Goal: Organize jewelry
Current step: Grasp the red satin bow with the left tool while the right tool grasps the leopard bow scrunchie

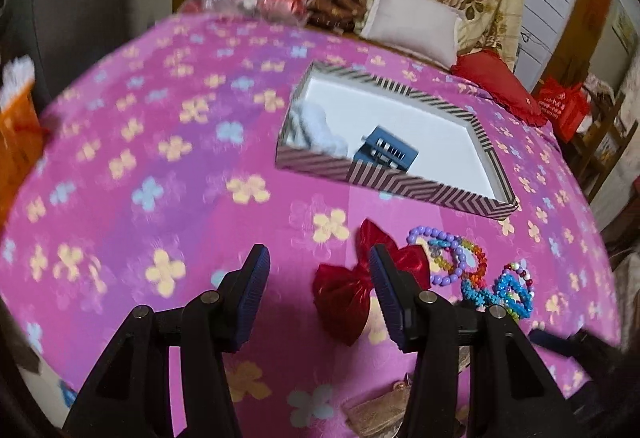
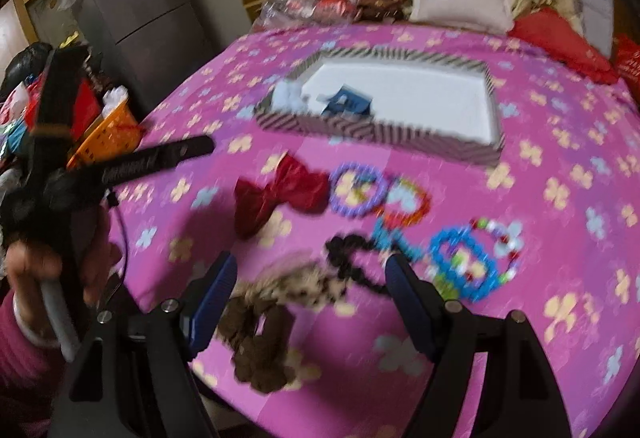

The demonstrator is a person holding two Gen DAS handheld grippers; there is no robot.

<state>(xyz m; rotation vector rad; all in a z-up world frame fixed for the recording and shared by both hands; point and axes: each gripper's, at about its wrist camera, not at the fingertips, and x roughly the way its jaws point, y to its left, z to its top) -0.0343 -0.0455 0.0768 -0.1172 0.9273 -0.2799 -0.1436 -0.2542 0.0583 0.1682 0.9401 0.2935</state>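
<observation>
A striped box (image 1: 384, 177) (image 2: 360, 127) with a white floor lies on the pink flowered cloth. It holds a small blue case (image 1: 386, 151) (image 2: 348, 103) and something pale blue and fluffy (image 1: 316, 129). My left gripper (image 1: 318, 258) is open just above the cloth, and a red bow (image 1: 344, 290) (image 2: 280, 193) lies under and beside its right finger. A purple bead bracelet (image 1: 416, 234), a rainbow one (image 1: 478, 262) and a blue one (image 1: 480, 292) lie right of the bow. My right gripper (image 2: 312, 266) is open over a brown leopard-print bow (image 2: 276, 290) and a black bead bracelet (image 2: 352, 258).
Pillows (image 1: 412, 17) and a red cushion (image 1: 500, 85) sit at the far edge. An orange basket (image 2: 104, 133) stands off the left side, with a grey fridge (image 2: 136, 9) behind it. A hand (image 2: 28, 266) in a pink sleeve shows at left in the right wrist view.
</observation>
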